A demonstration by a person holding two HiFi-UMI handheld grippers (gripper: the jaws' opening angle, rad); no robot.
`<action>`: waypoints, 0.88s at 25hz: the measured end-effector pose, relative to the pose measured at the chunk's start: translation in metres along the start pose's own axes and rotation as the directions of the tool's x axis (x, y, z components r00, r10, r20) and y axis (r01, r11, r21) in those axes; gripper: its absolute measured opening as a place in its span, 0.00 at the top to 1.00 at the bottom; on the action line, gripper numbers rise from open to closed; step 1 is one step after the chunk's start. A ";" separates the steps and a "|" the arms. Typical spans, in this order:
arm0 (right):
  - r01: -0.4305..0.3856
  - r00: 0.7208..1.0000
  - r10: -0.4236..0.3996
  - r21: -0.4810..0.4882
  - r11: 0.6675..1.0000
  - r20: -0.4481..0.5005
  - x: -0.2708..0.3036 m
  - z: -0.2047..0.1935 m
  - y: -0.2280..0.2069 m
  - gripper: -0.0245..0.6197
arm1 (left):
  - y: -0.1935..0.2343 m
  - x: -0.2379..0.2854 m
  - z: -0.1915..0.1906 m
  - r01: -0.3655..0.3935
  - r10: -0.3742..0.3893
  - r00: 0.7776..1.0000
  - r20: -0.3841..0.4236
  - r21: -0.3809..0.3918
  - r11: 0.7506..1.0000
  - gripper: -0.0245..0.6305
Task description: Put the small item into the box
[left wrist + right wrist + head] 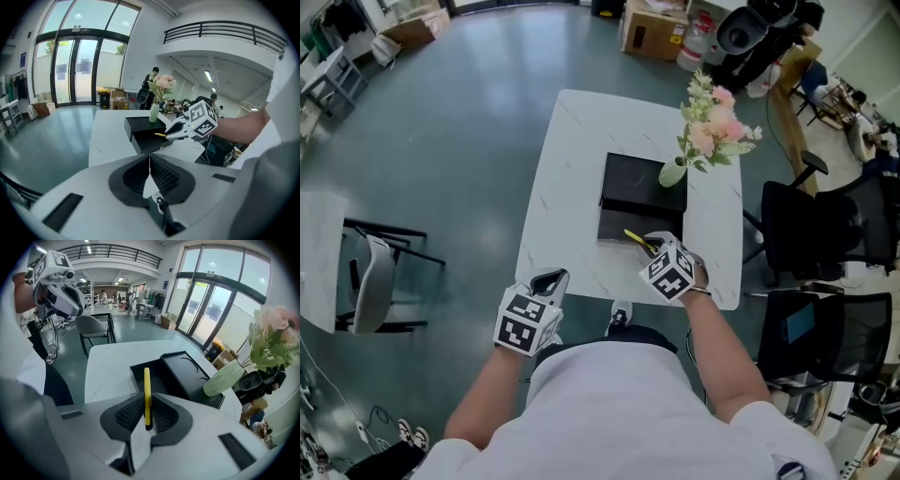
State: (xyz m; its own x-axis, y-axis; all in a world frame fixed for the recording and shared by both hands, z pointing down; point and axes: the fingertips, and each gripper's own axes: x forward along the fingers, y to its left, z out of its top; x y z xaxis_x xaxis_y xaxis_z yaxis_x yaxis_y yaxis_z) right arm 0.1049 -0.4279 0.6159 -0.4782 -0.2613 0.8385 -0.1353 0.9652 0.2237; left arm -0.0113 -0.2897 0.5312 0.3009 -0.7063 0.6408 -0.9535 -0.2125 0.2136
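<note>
A slim yellow item (636,237) sticks out of my right gripper (652,246), whose pads are shut on it. In the right gripper view the yellow item (146,390) stands upright between the ribbed pads, just above the near rim of the open black box (157,378). That box (619,228) lies on the white table (572,187), with its black lid (639,180) right behind it. My left gripper (551,279) hovers at the table's front left edge. In its own view the left gripper (150,172) has its jaws together with nothing between them.
A pale green vase (672,172) of pink flowers (715,127) stands on the lid's far right corner. Black office chairs (820,230) crowd the table's right side. A grey chair (370,281) stands far left. Cardboard boxes (654,28) sit beyond the table.
</note>
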 end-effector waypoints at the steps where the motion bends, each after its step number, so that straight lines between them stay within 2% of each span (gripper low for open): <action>1: -0.008 1.000 0.008 -0.011 1.000 0.005 0.003 -0.002 -0.006 0.87 | -0.001 0.006 0.005 -0.011 0.011 1.000 0.002 -0.007 1.000 0.94; 6: -0.025 1.000 0.023 -0.136 0.990 -0.018 0.025 -0.010 -0.035 0.87 | -0.012 0.026 0.018 -0.069 0.069 0.998 0.001 -0.044 0.997 0.94; 9: -0.043 0.997 0.027 -0.253 0.966 -0.066 0.048 -0.018 -0.043 0.87 | -0.014 0.030 0.021 -0.110 0.110 0.994 -0.003 -0.072 0.991 0.94; 12: -0.074 0.994 0.042 -0.323 0.944 -0.104 0.069 -0.026 -0.047 0.87 | -0.015 0.030 0.023 -0.146 0.146 0.989 -0.005 -0.101 0.984 0.94; 16: -0.101 0.991 0.060 -0.359 0.928 -0.122 0.083 -0.031 -0.049 0.87 | -0.017 0.028 0.020 -0.182 0.182 0.983 -0.013 -0.125 0.975 0.94; 22: -0.123 0.990 0.091 -0.349 0.929 -0.106 0.084 -0.026 -0.048 0.86 | -0.021 0.025 0.015 -0.208 0.206 0.978 -0.027 -0.149 0.967 0.94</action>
State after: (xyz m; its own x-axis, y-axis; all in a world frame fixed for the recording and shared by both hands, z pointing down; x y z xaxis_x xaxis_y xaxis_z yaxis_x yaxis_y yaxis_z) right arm 0.0941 -0.4960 0.6889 -0.3942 -0.1698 0.9032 0.2357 0.9312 0.2780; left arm 0.0162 -0.3129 0.5321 0.0980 -0.7161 0.6911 -0.9822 0.0420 0.1829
